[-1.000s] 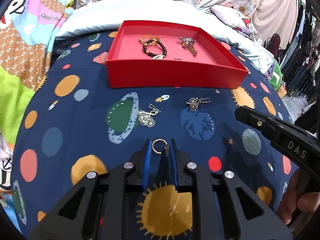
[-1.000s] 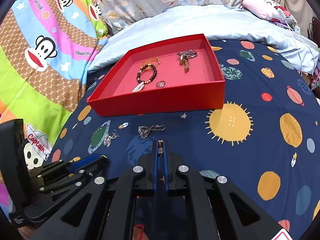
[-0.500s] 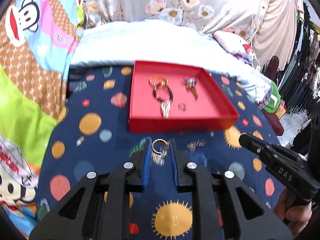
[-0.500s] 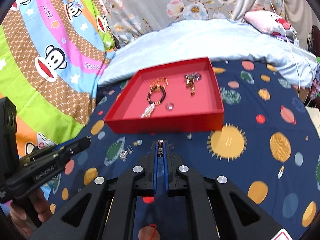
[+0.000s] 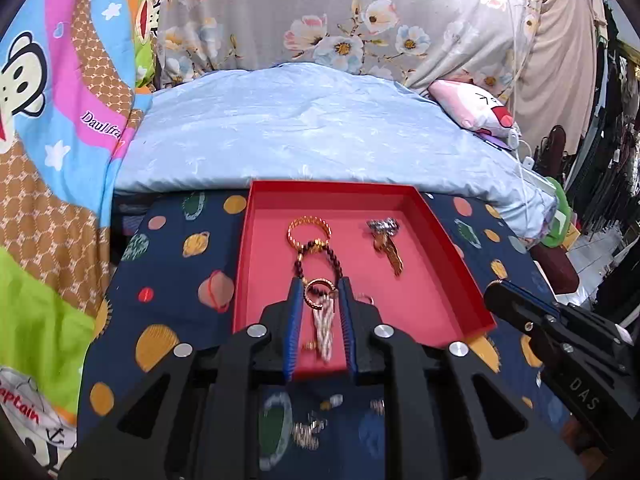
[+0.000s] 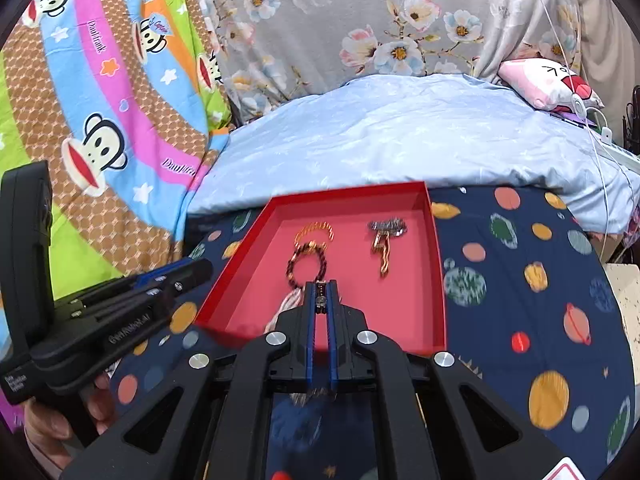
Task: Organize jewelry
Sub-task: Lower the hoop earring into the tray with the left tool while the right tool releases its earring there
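Observation:
A red tray (image 5: 444,240) (image 6: 438,264) lies on the planet-print blanket. In it are a gold bracelet (image 5: 309,227), a dark bead bracelet (image 6: 307,266) with a white tassel, and a gold and silver chain piece (image 5: 386,246). My left gripper (image 5: 319,292) is shut on a gold hoop ring (image 5: 318,293) and holds it above the tray's near part. My right gripper (image 6: 321,294) is shut on a small ring (image 6: 321,300) above the tray's near part. Loose silver pieces (image 5: 308,434) lie blurred on the blanket below the left gripper.
A light blue pillow (image 5: 312,136) lies behind the tray. A cartoon monkey blanket (image 6: 104,120) covers the left. A pink plush (image 6: 548,84) lies at the far right. Clothes hang at the right edge (image 5: 612,160).
Both grippers have risen and moved forward from the blanket to above the tray, each with its ring. The loose silver pieces stay behind on the blanket.

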A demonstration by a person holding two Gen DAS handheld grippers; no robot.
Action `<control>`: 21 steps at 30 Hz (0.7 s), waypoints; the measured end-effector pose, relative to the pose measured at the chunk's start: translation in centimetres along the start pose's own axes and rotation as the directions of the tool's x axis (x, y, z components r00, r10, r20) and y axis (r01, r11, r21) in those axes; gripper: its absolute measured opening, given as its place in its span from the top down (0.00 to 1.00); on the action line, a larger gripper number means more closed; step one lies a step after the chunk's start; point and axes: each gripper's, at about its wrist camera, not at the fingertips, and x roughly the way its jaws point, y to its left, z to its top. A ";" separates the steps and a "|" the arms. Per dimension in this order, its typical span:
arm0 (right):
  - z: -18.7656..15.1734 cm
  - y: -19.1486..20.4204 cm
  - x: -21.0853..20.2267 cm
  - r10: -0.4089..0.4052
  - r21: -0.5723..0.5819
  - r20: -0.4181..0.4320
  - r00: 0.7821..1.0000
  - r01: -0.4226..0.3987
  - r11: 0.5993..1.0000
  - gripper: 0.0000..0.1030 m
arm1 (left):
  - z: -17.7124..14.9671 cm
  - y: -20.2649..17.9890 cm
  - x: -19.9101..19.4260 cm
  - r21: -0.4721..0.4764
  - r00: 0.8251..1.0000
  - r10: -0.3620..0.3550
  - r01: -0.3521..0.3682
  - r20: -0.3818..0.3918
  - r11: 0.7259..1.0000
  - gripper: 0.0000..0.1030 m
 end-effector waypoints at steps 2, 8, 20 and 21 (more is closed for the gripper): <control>0.7 -0.5 1.1 -0.001 0.008 -0.002 1.000 0.001 1.000 0.96 | 0.6 -0.1 1.4 -0.002 1.000 0.003 -0.003 -0.010 1.000 0.83; 1.6 -1.3 4.1 -0.014 0.009 -0.029 0.999 0.014 1.000 0.96 | 1.4 0.0 4.7 -0.006 0.999 0.013 -0.013 -0.040 1.000 0.83; 2.0 -2.7 8.2 -0.028 0.017 -0.069 0.997 0.029 0.999 0.96 | 1.9 0.7 8.7 -0.019 0.996 0.023 -0.025 -0.084 1.000 0.83; 2.0 -2.8 8.5 -0.029 0.017 -0.071 0.997 0.031 0.999 0.96 | 1.9 0.8 8.9 -0.018 0.996 0.025 -0.027 -0.086 0.999 0.83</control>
